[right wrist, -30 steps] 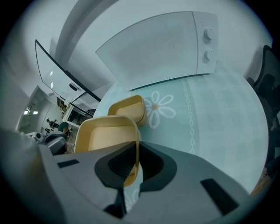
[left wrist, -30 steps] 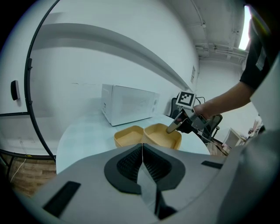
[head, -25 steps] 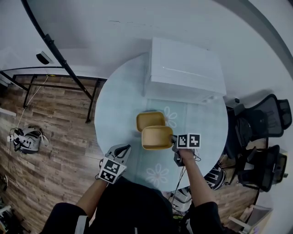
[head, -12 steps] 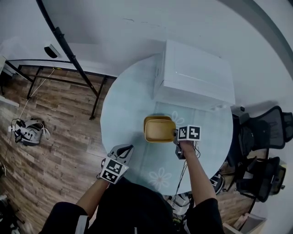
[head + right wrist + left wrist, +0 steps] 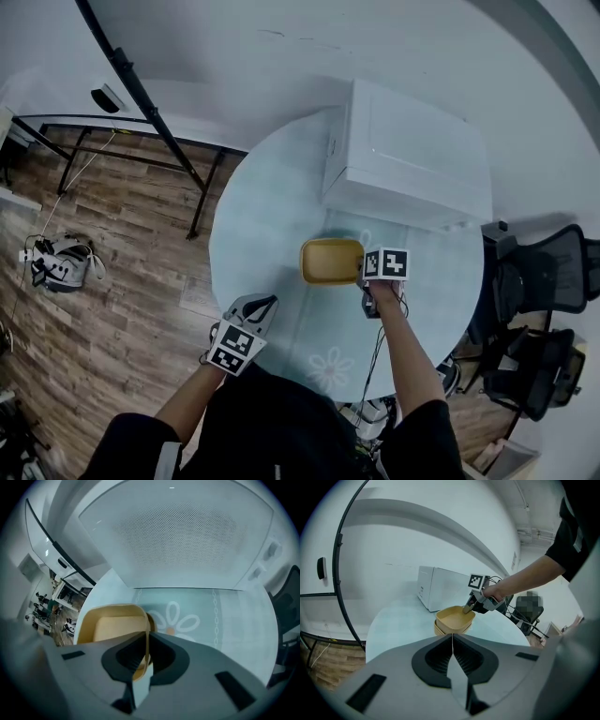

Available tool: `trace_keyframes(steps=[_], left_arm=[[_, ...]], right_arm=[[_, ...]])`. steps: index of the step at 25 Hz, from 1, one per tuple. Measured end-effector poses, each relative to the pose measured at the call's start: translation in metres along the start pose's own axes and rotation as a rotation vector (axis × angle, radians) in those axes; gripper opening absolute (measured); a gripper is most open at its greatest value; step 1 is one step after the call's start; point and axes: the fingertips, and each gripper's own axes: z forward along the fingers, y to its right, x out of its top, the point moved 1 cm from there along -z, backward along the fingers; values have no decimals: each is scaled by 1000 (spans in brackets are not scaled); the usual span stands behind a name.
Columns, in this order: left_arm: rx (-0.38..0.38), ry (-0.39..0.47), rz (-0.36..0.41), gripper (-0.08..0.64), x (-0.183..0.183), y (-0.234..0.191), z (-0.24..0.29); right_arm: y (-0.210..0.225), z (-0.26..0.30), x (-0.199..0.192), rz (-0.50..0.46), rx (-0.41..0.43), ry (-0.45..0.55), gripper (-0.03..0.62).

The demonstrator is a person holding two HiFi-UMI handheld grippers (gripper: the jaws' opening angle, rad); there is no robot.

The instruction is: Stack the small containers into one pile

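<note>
Smooth matt tan plastic: upper container [image 5: 331,260], lower container [image 5: 439,630]. Glossy pale-blue printed covering on table [image 5: 267,216]. Smooth matt white box [image 5: 408,159], far right. Wood-look plank floor [image 5: 112,262], left. Matt grey plastic left gripper [image 5: 267,300], ribbed black pads [image 5: 464,656].

The round table [image 5: 258,216] lay bare across its left half and near edge, open to approach. A white box [image 5: 412,159] blocked the far right, and the yellow containers [image 5: 330,261], with the right gripper [image 5: 364,277] at their rim, stood near its front.
</note>
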Motion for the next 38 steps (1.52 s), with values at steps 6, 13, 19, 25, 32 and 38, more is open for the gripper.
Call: trace_keyframes(steps=[6,13,19,25,32,38], left_arm=[[-8,-10,0,15,0,-4,7],[-15,-19,3,15,-1,-6,11],[-14,-27,1,15,-1,-10,13],[-21,-26,5,15,1,-8,14],[-22,-33,8,15,-4,-6,14],[-23,-30,18,15,0,-3,12]], right_arm=[[0,6,4,-24,-51,4,32],[4,15,1,-10,-63,7,32],[5,18,-2,-24,-80,25,32],[4,15,-1,-83,-111,28,35],[6,9,-7,-110,-133,69,35],[11,-6,-11,-27,-119,170,38]])
